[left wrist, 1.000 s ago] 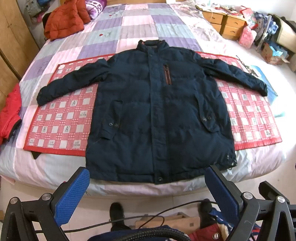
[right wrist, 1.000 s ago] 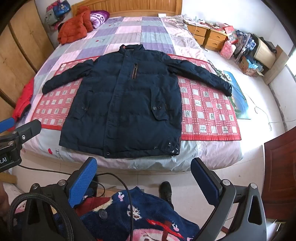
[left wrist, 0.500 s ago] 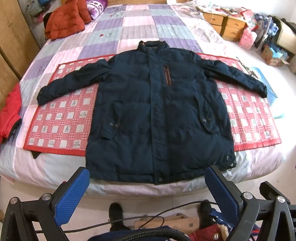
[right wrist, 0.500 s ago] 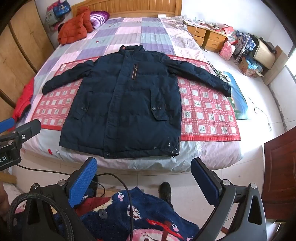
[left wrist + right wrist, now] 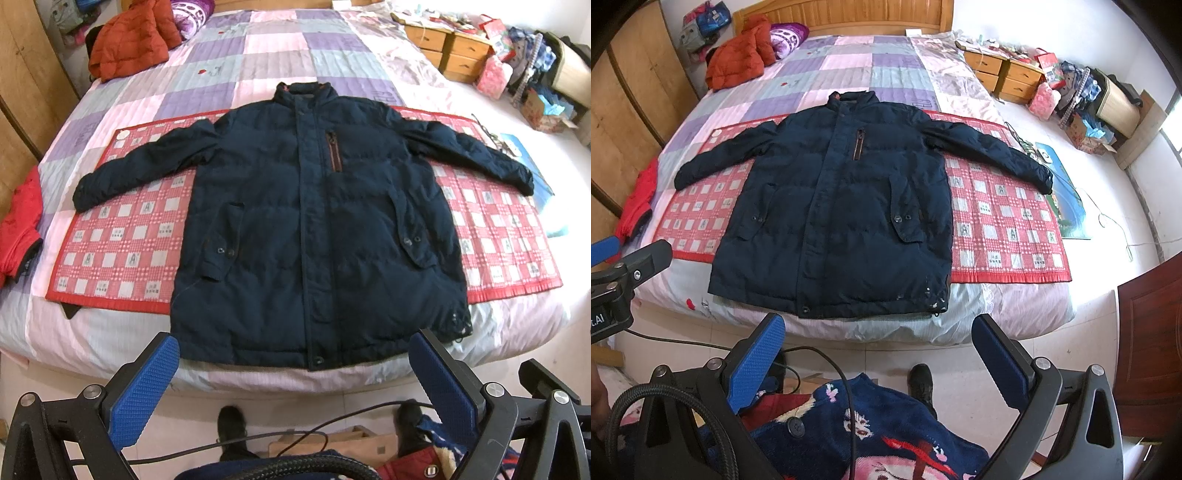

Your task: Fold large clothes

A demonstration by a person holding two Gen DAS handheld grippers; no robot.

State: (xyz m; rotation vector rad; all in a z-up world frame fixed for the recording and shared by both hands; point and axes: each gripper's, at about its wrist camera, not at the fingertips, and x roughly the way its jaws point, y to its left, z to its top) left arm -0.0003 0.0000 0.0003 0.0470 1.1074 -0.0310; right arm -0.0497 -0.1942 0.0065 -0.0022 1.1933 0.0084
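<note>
Your big blue coat (image 5: pixel 317 229) lies flat on the bed (image 5: pixel 258 51), front up, arms out over the red mat (image 5: pixel 122 236). It looks puffy, soft and bulky, so grab a sleeve end. Your left tongs (image 5: pixel 295 376) and right tongs (image 5: pixel 879 358) are wide, empty, hanging off the bed's near edge.

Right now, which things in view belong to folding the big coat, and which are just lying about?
Part of the job:
navy coat
red checked mat under it
left gripper, open
right gripper, open

Lying about:
orange jacket near the headboard
red garment at the bed's edge
wooden drawers
</note>
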